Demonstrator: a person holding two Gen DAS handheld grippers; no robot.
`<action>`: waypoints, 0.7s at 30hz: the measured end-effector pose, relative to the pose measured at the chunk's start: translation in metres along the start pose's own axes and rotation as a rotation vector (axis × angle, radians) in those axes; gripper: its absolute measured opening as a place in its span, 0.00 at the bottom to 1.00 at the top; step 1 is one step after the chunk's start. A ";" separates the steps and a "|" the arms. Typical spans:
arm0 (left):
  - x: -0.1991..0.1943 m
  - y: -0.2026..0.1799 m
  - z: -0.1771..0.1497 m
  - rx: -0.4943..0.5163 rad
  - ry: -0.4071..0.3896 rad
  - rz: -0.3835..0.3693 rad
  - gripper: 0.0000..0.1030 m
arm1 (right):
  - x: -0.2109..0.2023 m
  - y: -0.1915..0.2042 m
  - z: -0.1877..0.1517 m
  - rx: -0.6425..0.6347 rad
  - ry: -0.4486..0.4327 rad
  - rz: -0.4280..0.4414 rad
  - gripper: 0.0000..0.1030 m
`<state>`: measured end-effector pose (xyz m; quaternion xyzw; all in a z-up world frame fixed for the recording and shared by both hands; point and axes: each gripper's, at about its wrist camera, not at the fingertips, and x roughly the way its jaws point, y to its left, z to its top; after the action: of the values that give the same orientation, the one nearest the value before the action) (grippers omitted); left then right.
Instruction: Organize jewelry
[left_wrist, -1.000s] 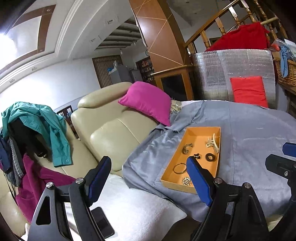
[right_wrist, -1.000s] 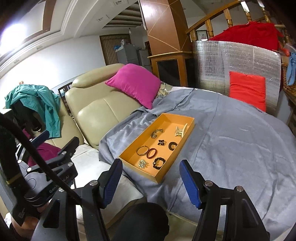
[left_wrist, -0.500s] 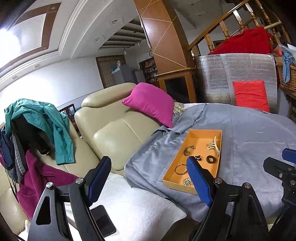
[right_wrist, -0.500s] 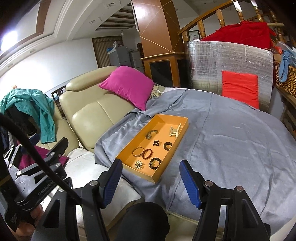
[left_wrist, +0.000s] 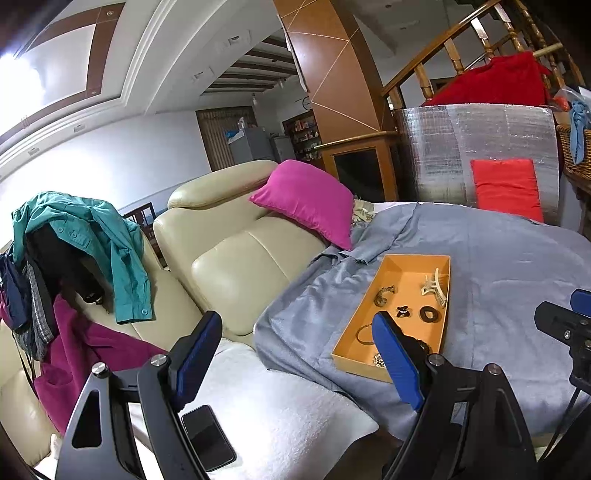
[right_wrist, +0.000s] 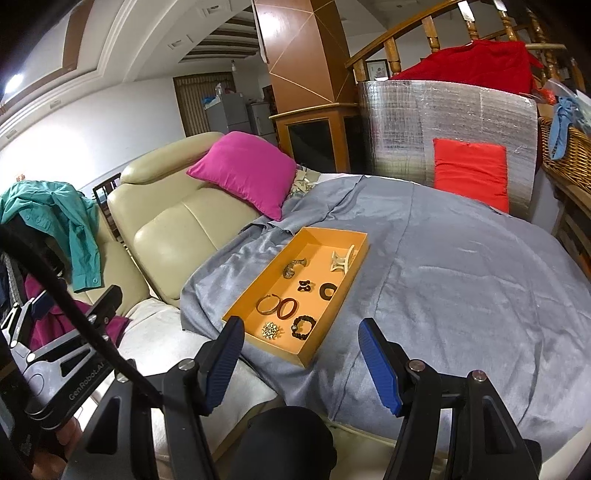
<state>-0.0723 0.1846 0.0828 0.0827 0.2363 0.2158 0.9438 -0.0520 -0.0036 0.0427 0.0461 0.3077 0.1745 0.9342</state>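
Eight pieces of jewelry lie in the orange tray (right_wrist: 255, 291), which sits on our grey bedsheet (right_wrist: 461, 277) near the sheet's left edge, just beside the cream sofa (right_wrist: 177, 229). At the far end of the tray we see a cream hair claw (right_wrist: 341, 261) and a bronze cuff (right_wrist: 293, 267); in the middle, a small black clip (right_wrist: 304, 285) and a dark ring (right_wrist: 327, 290); nearer us, a thin bangle (right_wrist: 268, 305) touching a reddish bangle (right_wrist: 287, 308); at the near end, a gold brooch (right_wrist: 270, 330) beside a beaded bracelet (right_wrist: 303, 327).

Our right gripper (right_wrist: 301, 365) hangs over the near edge of the sheet, just short of the tray's near corner, its blue-padded jaws wide apart and holding nothing. Our left gripper (left_wrist: 295, 354) hangs further left, over a white towel (left_wrist: 280, 413) on the sofa seat, jaws also spread wide and empty; its right finger (left_wrist: 397, 363) covers part of the tray's near end in the left wrist view. A black phone (left_wrist: 208, 437) lies on the towel below that gripper.

Behind the tray a pink cushion (right_wrist: 245, 171) leans on the sofa back. A red cushion (right_wrist: 471, 173) rests against a silver foil panel (right_wrist: 424, 122) at the far side of the sheet, and a teal shirt (left_wrist: 92, 240) is draped over a chair on the left.
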 end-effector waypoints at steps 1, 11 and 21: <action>0.000 0.000 0.000 0.000 0.001 0.001 0.81 | 0.000 0.000 0.000 0.000 0.001 0.000 0.66; 0.004 0.005 -0.002 -0.006 0.009 0.017 0.81 | 0.002 0.003 0.002 0.003 -0.002 -0.002 0.66; 0.008 0.008 -0.004 -0.012 0.017 0.023 0.81 | 0.007 0.005 0.003 0.005 0.006 -0.003 0.66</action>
<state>-0.0709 0.1954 0.0786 0.0781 0.2421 0.2288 0.9396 -0.0469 0.0036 0.0422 0.0476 0.3111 0.1724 0.9334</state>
